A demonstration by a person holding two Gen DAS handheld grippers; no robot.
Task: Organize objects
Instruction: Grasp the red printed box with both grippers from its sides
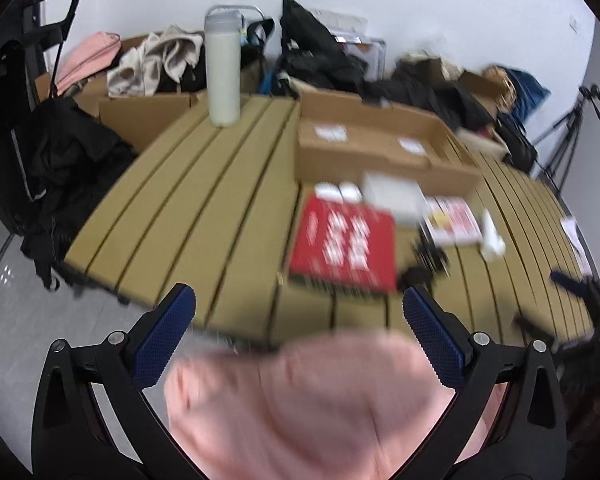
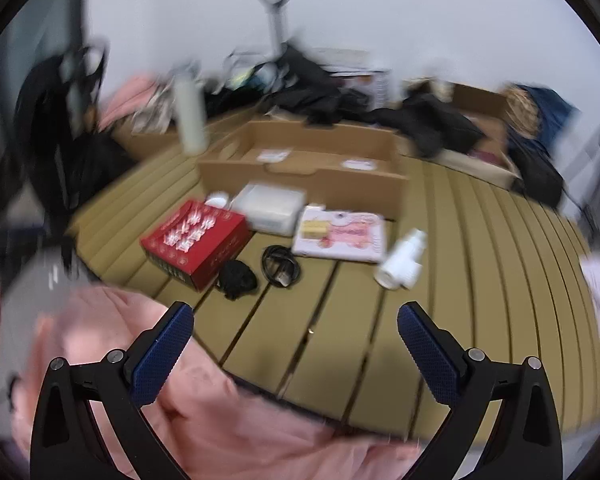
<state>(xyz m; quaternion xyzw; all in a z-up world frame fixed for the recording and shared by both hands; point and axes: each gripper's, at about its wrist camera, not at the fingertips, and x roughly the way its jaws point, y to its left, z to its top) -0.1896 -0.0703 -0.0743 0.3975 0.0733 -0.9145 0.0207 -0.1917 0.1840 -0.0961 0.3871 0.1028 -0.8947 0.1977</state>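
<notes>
A slatted tan table [image 1: 188,208] [image 2: 480,264] holds a red box [image 1: 346,246] [image 2: 198,238], a white box [image 1: 394,196] [image 2: 272,204], a pink-and-white flat pack [image 1: 452,220] [image 2: 340,236], a small white bottle lying down [image 2: 402,260] [image 1: 492,236], a coiled black cable [image 2: 280,264] and a black bundle [image 2: 238,278]. Behind them stands an open cardboard box [image 1: 380,140] [image 2: 308,164]. My left gripper [image 1: 300,312] is open above the table's near edge, with pink cloth [image 1: 312,404] under it. My right gripper [image 2: 296,328] is open too, over the front slats, with the pink cloth [image 2: 204,400] at its lower left.
A tall white flask [image 1: 222,68] [image 2: 190,116] stands at the table's far left. Cardboard boxes with clothes and dark bags [image 1: 60,152] crowd the back and left. A tripod [image 1: 572,124] stands at the right. Paper [image 2: 598,292] lies on the right edge.
</notes>
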